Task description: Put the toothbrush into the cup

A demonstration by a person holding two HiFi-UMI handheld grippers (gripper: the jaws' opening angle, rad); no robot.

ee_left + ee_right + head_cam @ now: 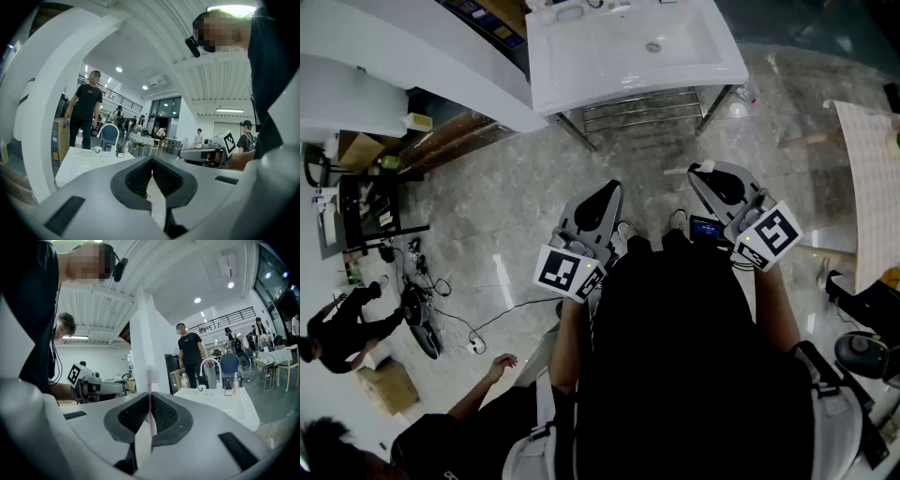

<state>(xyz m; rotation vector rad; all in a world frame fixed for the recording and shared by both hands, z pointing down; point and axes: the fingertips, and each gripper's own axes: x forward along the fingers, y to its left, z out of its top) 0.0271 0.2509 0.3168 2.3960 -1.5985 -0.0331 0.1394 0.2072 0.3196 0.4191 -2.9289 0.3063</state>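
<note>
The right claw point(150, 401) is clamped on the toothbrush point(149, 380). Its pale pink handle stands upright between the ribbed pads, and the brush head rises above the claw's tips. The left claw point(152, 161) is closed with its pads together and nothing between them.

In the head view both claws are held close in front of the person's body, side by side and apart, the left claw point(598, 202) a little lower in the picture than the right claw point(712, 178). Both point toward the white sink point(628, 56), which stands well ahead of them across a stretch of marble floor point(487, 216).

From the right claw, the sink point(220, 404) lies ahead and to the right of the tips. A small white cup point(201, 388) sits at its back edge just beside the curved faucet point(208, 364), well apart from the toothbrush. A person in a black shirt point(190, 352) stands beyond the sink
</note>
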